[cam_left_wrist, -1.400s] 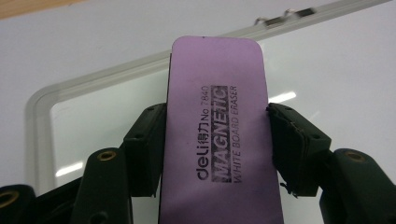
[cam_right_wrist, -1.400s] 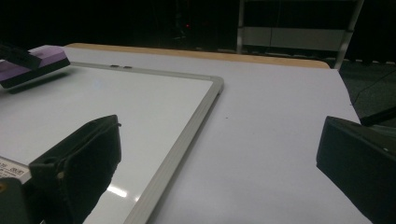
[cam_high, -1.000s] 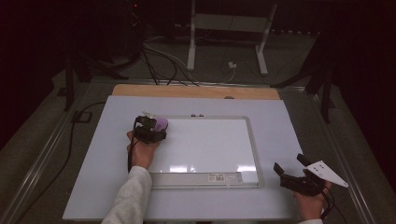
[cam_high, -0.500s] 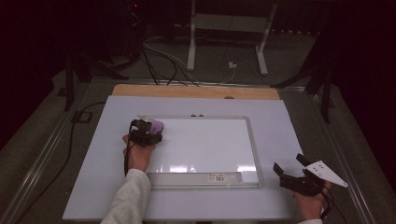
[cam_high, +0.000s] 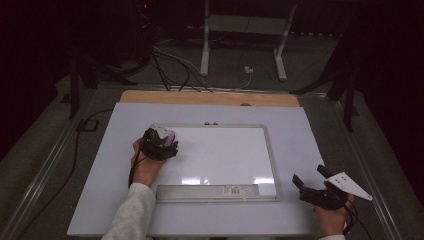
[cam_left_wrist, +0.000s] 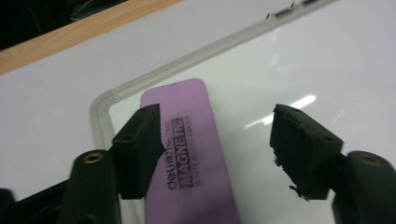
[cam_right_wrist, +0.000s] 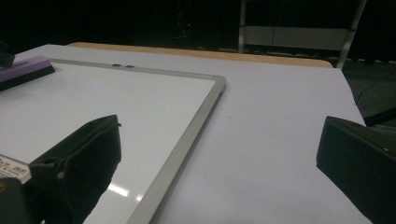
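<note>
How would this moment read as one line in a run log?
left gripper: jaws just opening, apart | purple magnetic eraser: lying on whiteboard corner, released | right gripper: open, beside board

The left gripper (cam_high: 161, 143) is held left of centre in the high view, on a forearm in a light sleeve (cam_high: 134, 212) entering from the bottom edge. Its jaws have just been opening and stand apart, pads pressing on nothing. The right gripper (cam_high: 311, 184) is held at lower right, jaws spread wide.

text: "deli" and "MAGNETIC" | on: purple eraser (cam_left_wrist: 187, 154) — top face | smaller print below — unreadable
</note>
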